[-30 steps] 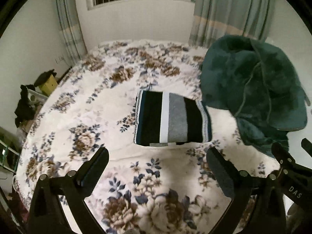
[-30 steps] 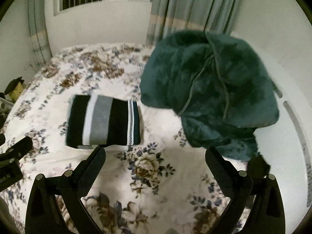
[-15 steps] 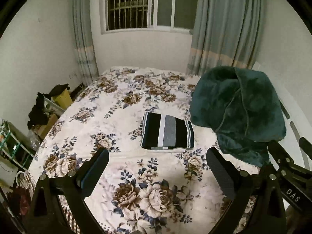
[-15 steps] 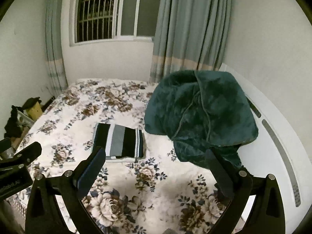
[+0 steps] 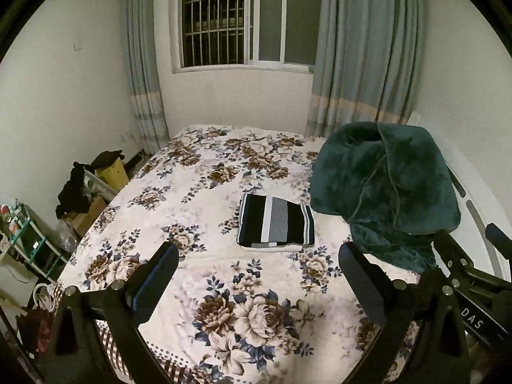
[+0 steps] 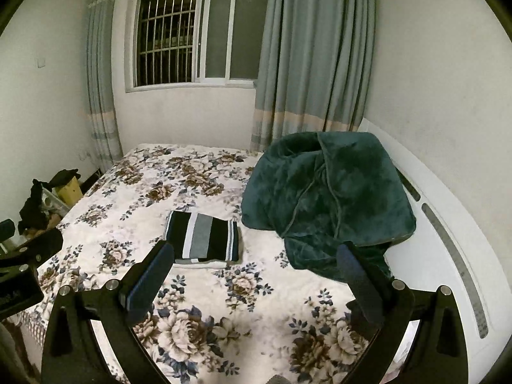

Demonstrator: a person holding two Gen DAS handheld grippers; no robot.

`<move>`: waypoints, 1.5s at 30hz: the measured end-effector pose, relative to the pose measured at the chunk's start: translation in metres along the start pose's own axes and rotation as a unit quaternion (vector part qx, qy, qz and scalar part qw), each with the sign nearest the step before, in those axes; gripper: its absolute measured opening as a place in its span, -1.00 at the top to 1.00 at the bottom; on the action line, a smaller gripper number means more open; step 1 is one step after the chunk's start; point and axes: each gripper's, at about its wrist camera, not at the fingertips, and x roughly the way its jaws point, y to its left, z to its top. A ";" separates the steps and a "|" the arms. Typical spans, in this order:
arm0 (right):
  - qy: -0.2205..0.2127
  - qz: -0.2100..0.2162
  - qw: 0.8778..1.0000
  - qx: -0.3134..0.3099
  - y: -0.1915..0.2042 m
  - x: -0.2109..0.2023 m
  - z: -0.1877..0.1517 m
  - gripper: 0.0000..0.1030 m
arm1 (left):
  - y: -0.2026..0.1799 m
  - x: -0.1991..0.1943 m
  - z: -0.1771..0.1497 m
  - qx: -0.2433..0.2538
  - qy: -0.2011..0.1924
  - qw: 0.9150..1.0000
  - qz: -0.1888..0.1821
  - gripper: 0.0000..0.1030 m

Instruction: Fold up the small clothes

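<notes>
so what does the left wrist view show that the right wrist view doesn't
Only the left wrist view shows the green wire shelf by the bed's left side and the right gripper at its right edge. Only the right wrist view shows the long white headboard and the left gripper. Both share the folded black, white and grey striped garment, the dark green plush blanket, the floral bedspread and the barred window.

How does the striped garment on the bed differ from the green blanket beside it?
The striped garment is folded into a flat, neat rectangle; the green blanket is heaped and rumpled. The garment has black, white and grey bands; the blanket is plain dark green and plainly bulkier. Both lie on the floral bedspread.
</notes>
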 end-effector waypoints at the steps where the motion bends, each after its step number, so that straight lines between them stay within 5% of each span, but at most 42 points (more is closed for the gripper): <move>1: -0.001 0.001 1.000 0.000 -0.001 -0.003 0.000 -1.00 | 0.000 -0.002 -0.001 0.000 -0.002 1.000 -0.001 -0.98; 45: -0.002 0.034 0.999 0.005 0.002 -0.009 0.016 -1.00 | 0.000 -0.013 0.001 0.001 -0.010 1.000 0.011 -0.99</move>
